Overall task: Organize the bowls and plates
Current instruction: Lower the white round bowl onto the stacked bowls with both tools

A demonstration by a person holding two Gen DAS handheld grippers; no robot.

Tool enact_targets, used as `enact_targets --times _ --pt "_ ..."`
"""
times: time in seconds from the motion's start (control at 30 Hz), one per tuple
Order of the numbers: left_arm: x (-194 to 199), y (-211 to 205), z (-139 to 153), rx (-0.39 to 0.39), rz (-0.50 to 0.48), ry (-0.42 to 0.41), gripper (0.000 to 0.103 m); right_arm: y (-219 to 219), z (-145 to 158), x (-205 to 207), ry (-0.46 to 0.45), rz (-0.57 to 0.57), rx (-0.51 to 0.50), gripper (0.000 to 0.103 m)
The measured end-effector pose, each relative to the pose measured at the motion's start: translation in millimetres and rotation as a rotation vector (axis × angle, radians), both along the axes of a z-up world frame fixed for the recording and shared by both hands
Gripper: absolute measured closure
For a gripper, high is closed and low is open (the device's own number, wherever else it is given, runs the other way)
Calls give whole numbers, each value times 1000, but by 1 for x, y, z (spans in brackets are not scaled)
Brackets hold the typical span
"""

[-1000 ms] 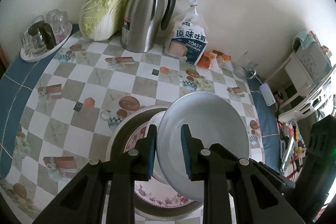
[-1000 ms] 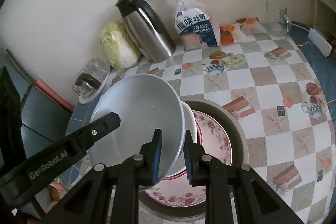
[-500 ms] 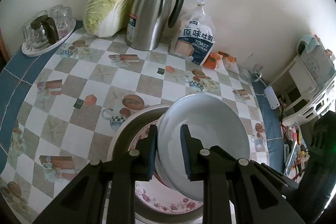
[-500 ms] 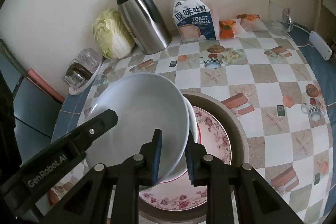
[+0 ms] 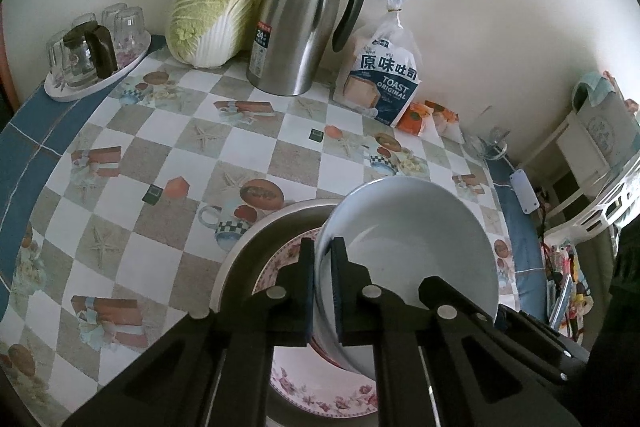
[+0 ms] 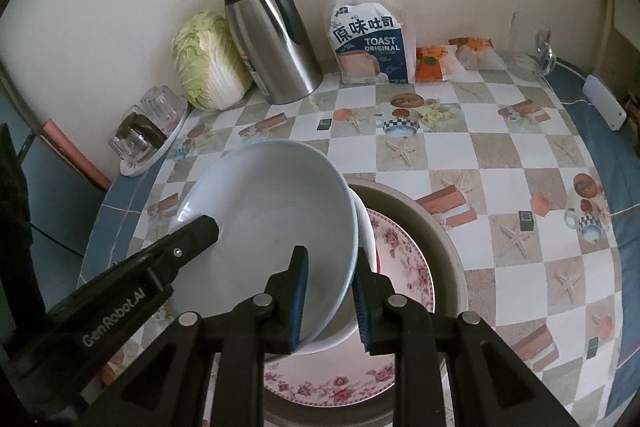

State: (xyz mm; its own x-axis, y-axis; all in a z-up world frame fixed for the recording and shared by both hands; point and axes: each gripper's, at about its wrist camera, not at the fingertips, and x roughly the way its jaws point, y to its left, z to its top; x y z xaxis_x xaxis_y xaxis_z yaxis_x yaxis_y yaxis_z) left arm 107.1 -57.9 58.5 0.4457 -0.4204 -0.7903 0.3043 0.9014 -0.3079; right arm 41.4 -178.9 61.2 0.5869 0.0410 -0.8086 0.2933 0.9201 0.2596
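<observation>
Left gripper (image 5: 323, 281) has just closed on the white bowl's (image 5: 416, 247) rim. Right gripper (image 6: 330, 301) straddles 2 stacked bowl rims, can't tell if it's pinching, above the floral plate (image 6: 400, 259).

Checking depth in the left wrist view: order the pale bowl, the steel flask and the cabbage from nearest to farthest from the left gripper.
1. Pale bowl: its rim sits between the left gripper pads, just right of them.
2. Steel flask: upright at the table's back, near the wall.
3. Cabbage: left of the flask against the wall, only slightly farther.
</observation>
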Motion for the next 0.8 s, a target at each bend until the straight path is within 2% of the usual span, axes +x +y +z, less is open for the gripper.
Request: enact_targets --times 0.8 --pt "2 3 -3 -17 4 10 98 -5 10 -5 -35 -43 -10 77"
